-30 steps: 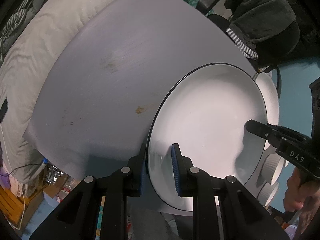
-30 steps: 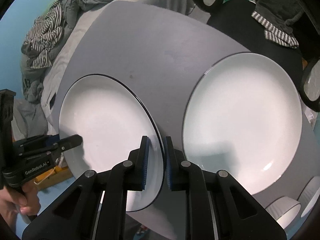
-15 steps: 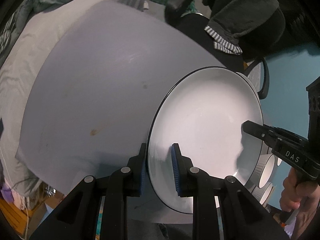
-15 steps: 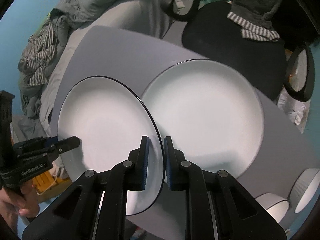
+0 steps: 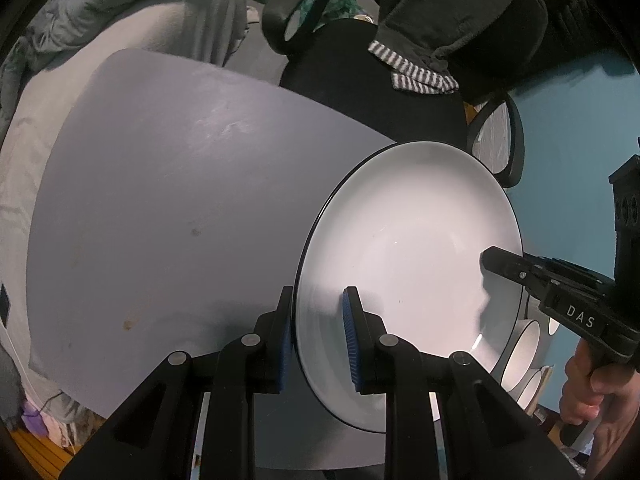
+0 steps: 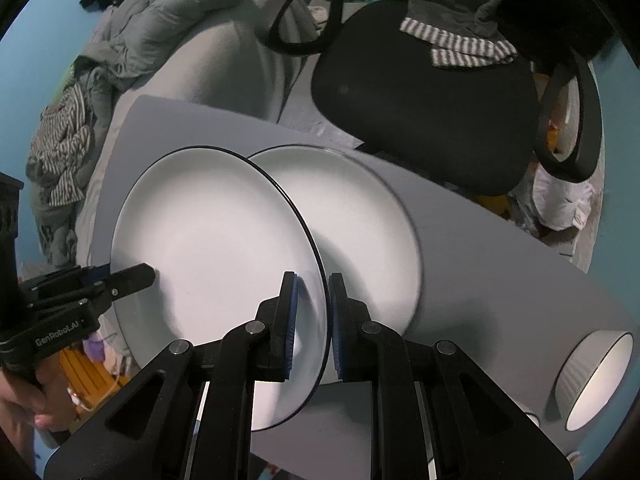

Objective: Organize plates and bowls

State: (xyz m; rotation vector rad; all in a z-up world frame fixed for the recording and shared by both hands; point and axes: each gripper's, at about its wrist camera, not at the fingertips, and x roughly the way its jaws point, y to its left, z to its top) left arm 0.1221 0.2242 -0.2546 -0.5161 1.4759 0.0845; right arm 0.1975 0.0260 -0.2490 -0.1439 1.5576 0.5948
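Left wrist view: our left tongs (image 5: pixel 316 334) clench the round white black-rimmed plate (image 5: pixel 408 260) above the grey counter (image 5: pixel 180 200).

Right wrist view: our right tongs (image 6: pixel 312 326) grasp its opposite rim, partly over a second white plate (image 6: pixel 360 224) lying on the counter.

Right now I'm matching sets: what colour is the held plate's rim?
Black rim on the white plate; right wrist view.

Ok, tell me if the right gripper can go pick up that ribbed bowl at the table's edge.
Probably not as things stand: the right gripper is shut on the carried plate's rim, shared with the left gripper. The path across the table to the ribbed bowl looks clear.
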